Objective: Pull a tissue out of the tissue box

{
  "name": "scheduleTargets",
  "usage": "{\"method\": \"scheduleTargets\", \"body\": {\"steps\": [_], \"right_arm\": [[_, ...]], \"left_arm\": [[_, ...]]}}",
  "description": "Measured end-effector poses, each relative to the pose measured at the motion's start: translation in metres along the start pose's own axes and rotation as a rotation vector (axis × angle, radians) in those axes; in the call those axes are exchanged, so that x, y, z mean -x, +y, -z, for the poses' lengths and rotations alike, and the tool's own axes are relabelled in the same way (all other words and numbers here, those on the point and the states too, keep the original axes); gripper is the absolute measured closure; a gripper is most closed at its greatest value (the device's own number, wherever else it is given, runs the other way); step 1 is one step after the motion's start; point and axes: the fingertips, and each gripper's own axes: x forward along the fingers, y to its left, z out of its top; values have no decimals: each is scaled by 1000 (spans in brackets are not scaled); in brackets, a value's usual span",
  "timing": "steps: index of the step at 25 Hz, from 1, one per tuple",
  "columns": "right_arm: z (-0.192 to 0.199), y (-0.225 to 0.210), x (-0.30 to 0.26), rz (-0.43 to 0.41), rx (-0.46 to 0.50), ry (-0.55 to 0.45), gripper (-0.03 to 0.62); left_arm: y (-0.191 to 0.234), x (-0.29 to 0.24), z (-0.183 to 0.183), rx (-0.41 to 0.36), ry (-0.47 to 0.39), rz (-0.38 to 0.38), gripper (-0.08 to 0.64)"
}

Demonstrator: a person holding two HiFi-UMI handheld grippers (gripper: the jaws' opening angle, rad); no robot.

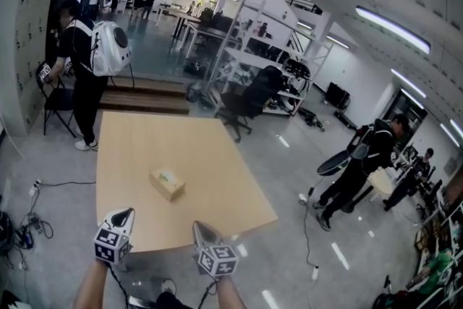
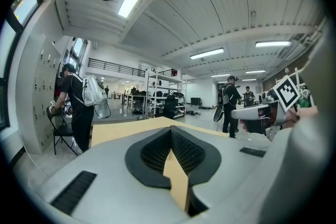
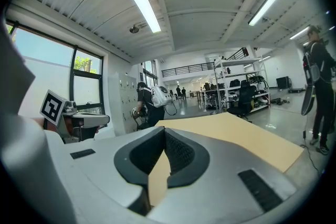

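Observation:
A tan tissue box (image 1: 167, 184) lies flat near the middle of the light wooden table (image 1: 217, 155), with a pale tissue showing at its top slot. My left gripper (image 1: 127, 213) hangs over the table's near edge, below and left of the box and well short of it. My right gripper (image 1: 198, 226) is beside it, below and right of the box. In the left gripper view the jaws (image 2: 170, 131) meet at their tips with nothing between them. The right gripper view shows the same on the right gripper (image 3: 164, 131). The box is hidden in both gripper views.
A person with a white backpack (image 1: 87, 61) stands by a chair past the table's far left corner. Another person in black (image 1: 358, 163) stands on the floor to the right. An office chair (image 1: 249, 101) and shelves sit beyond the table. Cables (image 1: 32, 217) lie at left.

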Motion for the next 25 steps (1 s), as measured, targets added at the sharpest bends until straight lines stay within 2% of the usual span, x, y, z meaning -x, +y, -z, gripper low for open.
{"method": "scheduleTargets", "body": {"steps": [8, 25], "right_arm": [[-4, -11, -37, -22, 3, 1, 581], [2, -65, -157, -69, -34, 59, 581]], "left_arm": [[22, -28, 1, 1, 16, -24, 552], [78, -132, 5, 7, 34, -48, 552]]}}
